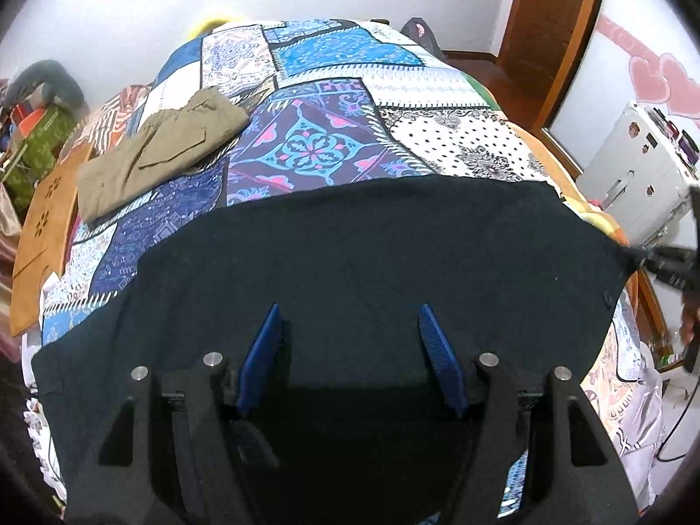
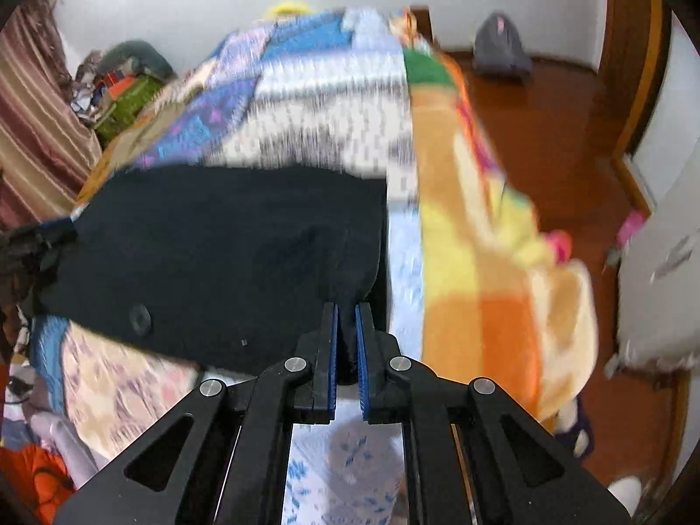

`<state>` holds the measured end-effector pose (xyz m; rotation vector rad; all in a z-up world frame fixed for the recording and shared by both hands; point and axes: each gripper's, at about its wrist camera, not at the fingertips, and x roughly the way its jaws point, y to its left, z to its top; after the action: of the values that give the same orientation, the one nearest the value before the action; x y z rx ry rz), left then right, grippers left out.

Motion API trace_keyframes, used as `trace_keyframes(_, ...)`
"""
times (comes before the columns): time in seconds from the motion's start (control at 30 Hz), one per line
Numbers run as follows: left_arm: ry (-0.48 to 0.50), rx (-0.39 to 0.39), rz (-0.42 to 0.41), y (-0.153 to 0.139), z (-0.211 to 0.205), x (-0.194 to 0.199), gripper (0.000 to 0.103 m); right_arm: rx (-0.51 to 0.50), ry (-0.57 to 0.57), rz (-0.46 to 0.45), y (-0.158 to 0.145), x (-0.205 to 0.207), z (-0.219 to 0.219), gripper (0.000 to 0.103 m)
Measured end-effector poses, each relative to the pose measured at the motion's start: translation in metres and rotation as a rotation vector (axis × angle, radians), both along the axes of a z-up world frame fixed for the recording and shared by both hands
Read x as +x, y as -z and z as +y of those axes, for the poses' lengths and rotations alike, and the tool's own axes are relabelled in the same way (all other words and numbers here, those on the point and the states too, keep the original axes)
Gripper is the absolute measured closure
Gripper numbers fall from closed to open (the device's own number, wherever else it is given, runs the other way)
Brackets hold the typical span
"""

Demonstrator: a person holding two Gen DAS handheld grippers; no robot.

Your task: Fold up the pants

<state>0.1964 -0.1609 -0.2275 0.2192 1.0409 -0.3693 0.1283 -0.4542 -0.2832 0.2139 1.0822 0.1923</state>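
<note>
Dark navy pants point(image 1: 350, 253) lie spread flat across the near part of a patchwork bedspread point(image 1: 315, 100). My left gripper point(image 1: 348, 319) is open, its blue pads wide apart just above the pants' near edge, holding nothing. My right gripper point(image 2: 347, 319) is shut on the right corner of the dark pants point(image 2: 227, 240), near a button point(image 2: 139, 318). It also shows at the right edge of the left wrist view point(image 1: 643, 258), pinching that corner. The right wrist view is motion-blurred.
Folded olive-green pants point(image 1: 162, 148) lie at the far left of the bed. An orange-yellow blanket point(image 2: 477, 236) hangs over the bed's right side. White drawers point(image 1: 643, 175) stand to the right, clutter point(image 1: 35, 131) to the left, and a grey backpack point(image 2: 498, 48) sits on the wooden floor.
</note>
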Motion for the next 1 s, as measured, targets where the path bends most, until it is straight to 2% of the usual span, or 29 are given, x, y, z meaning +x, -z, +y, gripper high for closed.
trace_keyframes(0.1, 0.013, -0.005, -0.002, -0.008, -0.005, 0.006, 0.038, 0.001, 0.000, 0.025, 0.008, 0.000, 0.004, 0.090)
trace_keyframes(0.2, 0.036, -0.003, -0.013, -0.017, -0.013, 0.015, 0.038, 0.006, 0.036, 0.018, -0.004, 0.004, -0.009, 0.085)
trace_keyframes(0.27, 0.057, 0.007, -0.024, -0.022, -0.021, 0.024, 0.038, 0.013, 0.065, -0.012, -0.014, 0.008, -0.017, 0.071)
trace_keyframes(0.33, 0.074, 0.014, -0.023, -0.021, -0.027, 0.033, 0.038, 0.009, 0.079, -0.058, -0.025, 0.012, -0.023, 0.064)
trace_keyframes(0.53, 0.117, 0.051, 0.012, -0.006, -0.047, 0.066, 0.038, 0.005, 0.007, -0.107, -0.036, 0.055, -0.010, 0.062)
trace_keyframes(0.63, 0.131, 0.075, 0.016, 0.003, -0.054, 0.078, 0.038, -0.016, -0.047, -0.108, -0.030, 0.077, 0.000, 0.057)
trace_keyframes(0.77, 0.146, 0.099, 0.032, 0.018, -0.058, 0.093, 0.039, -0.056, -0.111, -0.088, -0.011, 0.105, 0.011, 0.056)
trace_keyframes(0.93, 0.173, 0.080, 0.077, 0.034, -0.055, 0.101, 0.061, -0.088, -0.128, -0.015, 0.019, 0.128, 0.007, 0.056)
trace_keyframes(1.0, 0.184, 0.063, 0.073, 0.034, -0.056, 0.101, 0.079, -0.058, -0.125, 0.004, 0.028, 0.130, 0.003, 0.056)
